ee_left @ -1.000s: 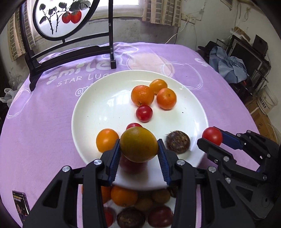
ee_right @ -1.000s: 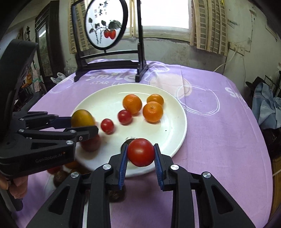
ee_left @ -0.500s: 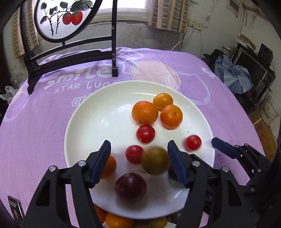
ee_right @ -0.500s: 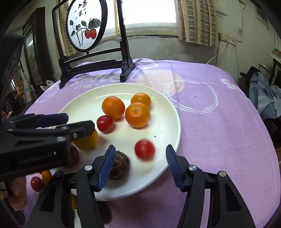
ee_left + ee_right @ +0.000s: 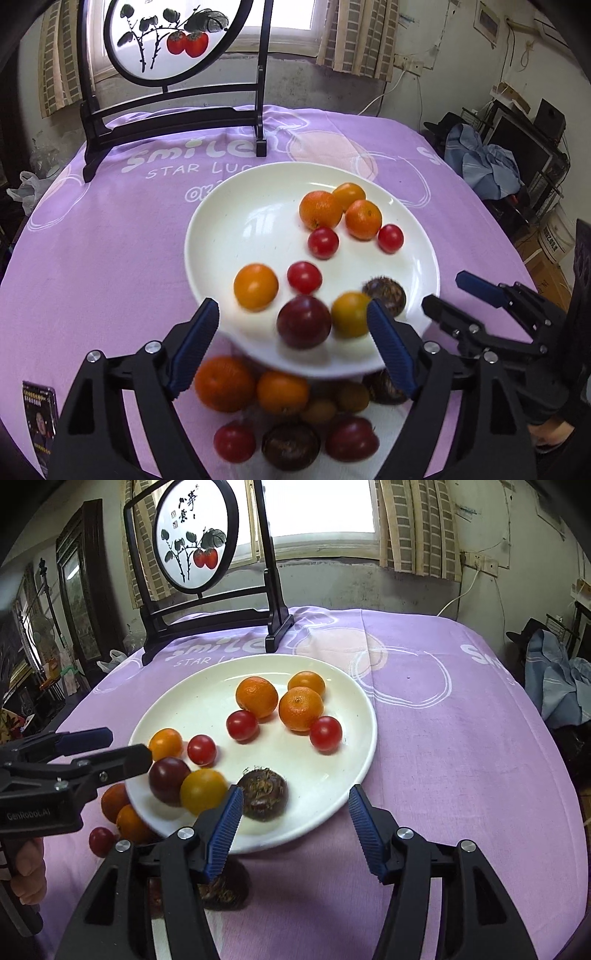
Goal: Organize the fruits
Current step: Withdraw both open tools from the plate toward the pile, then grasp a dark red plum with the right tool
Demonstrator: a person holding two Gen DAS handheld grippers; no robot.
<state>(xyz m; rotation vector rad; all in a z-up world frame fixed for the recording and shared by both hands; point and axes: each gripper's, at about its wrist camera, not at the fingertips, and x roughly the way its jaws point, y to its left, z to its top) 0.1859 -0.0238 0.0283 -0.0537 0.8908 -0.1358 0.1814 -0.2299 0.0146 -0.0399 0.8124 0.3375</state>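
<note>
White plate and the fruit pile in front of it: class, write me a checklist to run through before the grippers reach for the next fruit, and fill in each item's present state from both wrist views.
1. Left gripper empty, jaws opening: ok.
2. Right gripper empty, jaws apart: ok.
3. Fruit already on the white plate at rest: not ok; the yellow fruit and dark red plum look blurred, perhaps rolling.
4. Fruit left to pick in the pile on the cloth, such as the orange: ok.
5. Bare room on the plate: ok, its far left part is free.
6. Nothing near the plate's edge: cannot tell.
</note>
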